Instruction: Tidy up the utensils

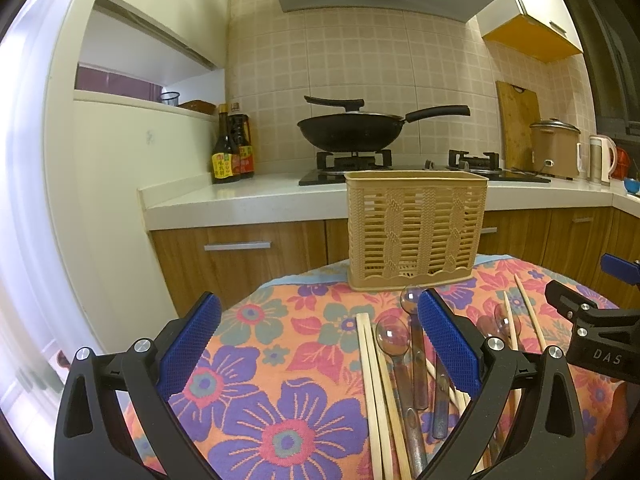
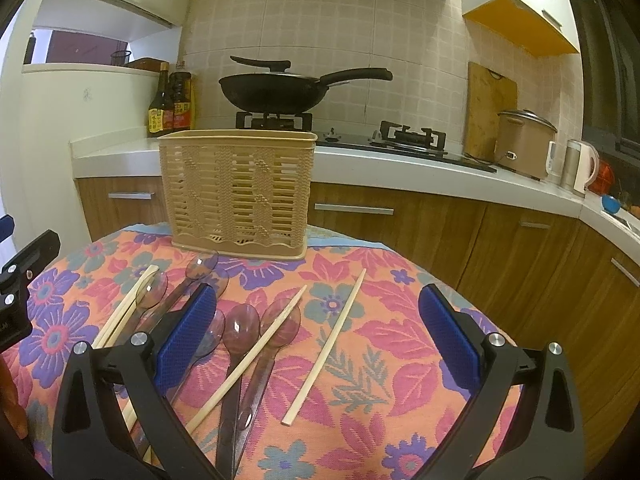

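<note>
Right, the utensils lie loose on the flowered cloth (image 2: 400, 336) that covers the round surface, all on my side of the tan slatted basket (image 2: 238, 196), which stands upright at the far edge and looks empty through its slats. From the right wrist view I count clear plastic spoons (image 2: 242, 328) lying bowls toward the basket, with one wooden chopstick (image 2: 256, 350) slanting across their handles and a single chopstick (image 2: 326, 350) lying alone on the cloth to the right of them. Farther left, a pair of chopsticks (image 1: 374, 396) lies side by side next to more spoons (image 1: 394, 338).

My left gripper (image 1: 320, 360) hovers above the cloth with its blue-padded fingers (image 1: 190, 344) spread wide apart and nothing between them; its right pad sits over the spoon handles. My right gripper (image 2: 316, 344) is likewise wide open, its fingers (image 2: 450, 338) framing the lone chopstick and the spoons, gripping nothing. I cannot tell whether either pad touches the utensils beneath.

Beyond the basket runs a white kitchen counter (image 2: 400, 162) with wooden cupboard fronts. A black wok (image 1: 350, 130) sits on the gas hob, sauce bottles (image 1: 232, 152) stand to its left, and a rice cooker (image 2: 524, 142) and kettle (image 2: 580, 166) stand at the right end.
</note>
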`<act>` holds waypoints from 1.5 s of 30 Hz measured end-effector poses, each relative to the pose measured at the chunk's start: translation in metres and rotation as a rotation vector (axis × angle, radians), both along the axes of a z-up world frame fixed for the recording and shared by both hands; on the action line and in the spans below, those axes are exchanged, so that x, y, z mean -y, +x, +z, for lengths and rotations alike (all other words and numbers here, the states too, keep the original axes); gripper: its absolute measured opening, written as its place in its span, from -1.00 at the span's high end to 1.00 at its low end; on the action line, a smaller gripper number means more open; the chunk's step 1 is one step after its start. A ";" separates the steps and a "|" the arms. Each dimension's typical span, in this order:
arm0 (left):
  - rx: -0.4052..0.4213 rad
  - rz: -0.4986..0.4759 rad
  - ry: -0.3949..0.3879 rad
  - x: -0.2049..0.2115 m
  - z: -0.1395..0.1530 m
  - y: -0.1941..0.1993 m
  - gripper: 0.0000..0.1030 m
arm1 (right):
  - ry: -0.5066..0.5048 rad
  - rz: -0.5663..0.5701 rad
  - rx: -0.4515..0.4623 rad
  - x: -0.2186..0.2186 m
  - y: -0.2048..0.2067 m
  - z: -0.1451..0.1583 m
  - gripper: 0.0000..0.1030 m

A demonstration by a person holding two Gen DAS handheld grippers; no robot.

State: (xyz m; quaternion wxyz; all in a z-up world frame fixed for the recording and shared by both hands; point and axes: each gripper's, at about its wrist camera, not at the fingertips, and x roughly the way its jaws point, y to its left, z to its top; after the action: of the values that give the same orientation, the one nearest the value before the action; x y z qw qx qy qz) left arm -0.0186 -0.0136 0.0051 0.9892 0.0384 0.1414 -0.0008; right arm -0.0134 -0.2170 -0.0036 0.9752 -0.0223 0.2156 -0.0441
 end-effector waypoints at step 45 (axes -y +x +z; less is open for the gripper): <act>-0.894 -0.343 0.082 0.000 -0.047 0.137 0.68 | 0.214 0.016 -0.683 0.070 0.081 -0.015 0.27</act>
State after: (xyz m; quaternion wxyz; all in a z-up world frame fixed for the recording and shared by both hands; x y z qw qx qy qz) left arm 0.1180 -0.0131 -0.0415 0.8148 0.0962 0.5444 -0.1746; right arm 0.0677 -0.2869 -0.0184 0.8441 0.0650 0.5322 -0.0036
